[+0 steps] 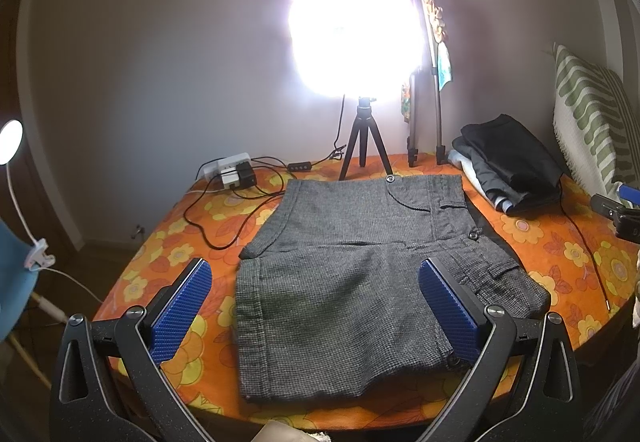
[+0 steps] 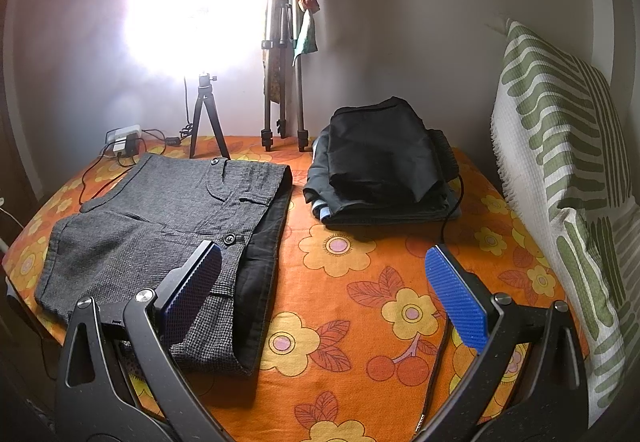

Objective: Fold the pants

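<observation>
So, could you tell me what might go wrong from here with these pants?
1. The grey pants lie folded with the near edge at the table rim; dragging them nearer might tip them off.
2. A black cable lies between the open right gripper fingers; closing low could snag it.
3. The open left gripper straddles several layers, so a shallow pinch may lift only the top one.

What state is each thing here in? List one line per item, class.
Grey pants: folded, flat on table.
Left gripper: jaws open, empty.
Right gripper: jaws open, empty.
Dark clothes pile: folded, stacked.
Lamp: on.
Tall tripod: legs closed, upright.
</observation>
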Available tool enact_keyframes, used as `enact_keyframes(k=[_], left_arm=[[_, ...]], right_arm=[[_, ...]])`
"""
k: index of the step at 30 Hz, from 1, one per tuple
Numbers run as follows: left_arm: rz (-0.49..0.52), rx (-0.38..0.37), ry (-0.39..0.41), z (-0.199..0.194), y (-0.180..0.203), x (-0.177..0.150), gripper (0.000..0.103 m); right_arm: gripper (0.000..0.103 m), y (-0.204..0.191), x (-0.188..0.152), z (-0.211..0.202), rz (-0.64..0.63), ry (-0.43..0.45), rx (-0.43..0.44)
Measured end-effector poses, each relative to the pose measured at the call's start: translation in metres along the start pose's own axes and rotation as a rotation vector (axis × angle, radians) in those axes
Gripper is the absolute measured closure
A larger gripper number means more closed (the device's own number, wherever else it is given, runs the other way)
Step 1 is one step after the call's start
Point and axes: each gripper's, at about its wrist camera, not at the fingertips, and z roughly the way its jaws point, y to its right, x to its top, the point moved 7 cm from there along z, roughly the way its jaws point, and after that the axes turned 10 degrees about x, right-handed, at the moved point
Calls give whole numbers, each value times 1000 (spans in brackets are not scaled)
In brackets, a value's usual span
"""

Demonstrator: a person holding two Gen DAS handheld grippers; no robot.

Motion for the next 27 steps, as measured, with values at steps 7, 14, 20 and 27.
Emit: enact_keyframes(k=[7, 14, 20, 27], left_arm=[[-1, 0, -4, 1, -1, -2, 0], [2, 0, -5, 2, -2, -2, 0], [13, -6, -20, 9, -5, -8, 0], [-13, -19, -48, 21, -16, -9, 0]], right_arm=[[0, 2, -1, 0, 0, 0, 0], [0, -8, 2, 0, -12, 0, 5], [0, -13, 2, -3, -40, 3, 23], [0, -13, 2, 0, -34, -10, 65]])
